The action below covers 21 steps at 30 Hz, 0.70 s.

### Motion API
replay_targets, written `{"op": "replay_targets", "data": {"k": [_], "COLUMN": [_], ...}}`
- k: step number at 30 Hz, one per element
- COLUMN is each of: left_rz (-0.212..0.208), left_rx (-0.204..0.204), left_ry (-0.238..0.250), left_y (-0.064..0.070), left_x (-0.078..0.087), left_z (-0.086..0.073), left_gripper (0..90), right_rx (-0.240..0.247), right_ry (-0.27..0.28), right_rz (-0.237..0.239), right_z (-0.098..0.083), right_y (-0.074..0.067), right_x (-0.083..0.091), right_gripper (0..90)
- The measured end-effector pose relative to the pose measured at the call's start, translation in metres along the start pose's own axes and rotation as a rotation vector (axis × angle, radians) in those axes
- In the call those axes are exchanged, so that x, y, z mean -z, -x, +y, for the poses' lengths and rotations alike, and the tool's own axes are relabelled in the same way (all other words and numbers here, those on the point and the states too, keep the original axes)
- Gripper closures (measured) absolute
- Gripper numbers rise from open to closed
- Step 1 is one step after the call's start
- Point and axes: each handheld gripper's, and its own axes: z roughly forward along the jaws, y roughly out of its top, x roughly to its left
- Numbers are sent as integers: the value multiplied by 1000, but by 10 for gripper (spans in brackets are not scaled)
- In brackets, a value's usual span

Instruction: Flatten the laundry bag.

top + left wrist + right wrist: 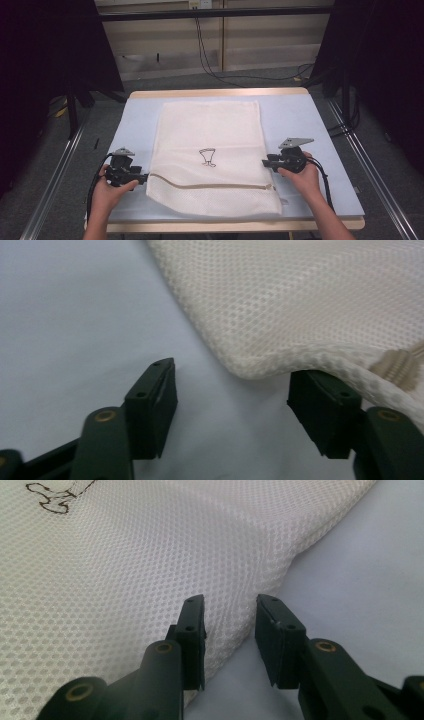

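The mesh bag (pixel 210 155) lies flat mid-frame on the table (pixel 310 130), zipper (pixel 210 186) near its lower edge. The left gripper (pixel 142 178), jaws wide, sits at the bag's lower left edge, one jaw under the fabric. The right gripper (pixel 265 163), jaws narrower and astride the right edge, pinches nothing. This looks like the grasping step; next, both must close on the edges.

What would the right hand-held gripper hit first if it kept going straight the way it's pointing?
Most likely the side edge of the white mesh bag: the right hand-held gripper has its open jaws straddling that edge. Depth is hard to judge.
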Motion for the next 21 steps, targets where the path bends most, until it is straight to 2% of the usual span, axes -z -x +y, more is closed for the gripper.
{"op": "replay_targets", "data": {"k": [1,2,3,5,6,8,10,11,13,14,15,17,20,21], "left_rz": [8,10,22,50,74,106,85,65,55,44,42,17,11,1], "left_rx": [-1,17,12,37,68,88,100,121,105,116,101,107,104,92], "left_ry": [-1,10,11,27,42,62,65,95,95,98,94,93,106,106], "left_y": [-2,-2,-4,-7,-8,-16,-21,-20,-18,-16,-15,-11,-7,-6], "left_x": [1,2,5,9,10,15,19,19,18,16,15,10,6,4], "left_z": [0,-1,-1,-1,-1,-4,-5,-4,-2,-2,-1,-1,-1,-1], "left_gripper": [304,298,287,275,273,272,267,266,266,269,273,304,332,351], "right_rx": [3,2,4,10,11,14,19,18,16,13,13,11,13,18], "right_ry": [1,1,-2,-5,-5,-4,-5,-3,-1,2,3,10,15,11], "right_rz": [-2,-1,-2,-2,-8,-10,-16,-20,-21,-27,-35,-42,-47,-49], "right_z": [0,1,1,2,3,3,2,2,2,2,2,2,4,4], "right_y": [0,0,0,0,0,-1,-1,-2,-2,-3,-4,-7,-10,-11], "right_x": [-1,-1,-1,-2,-3,-3,-3,-3,-3,-3,-3,-3,-3,-3], "right_gripper": [651,652,653,654,653,652,652,651,642,626,613,588,586,583]}}
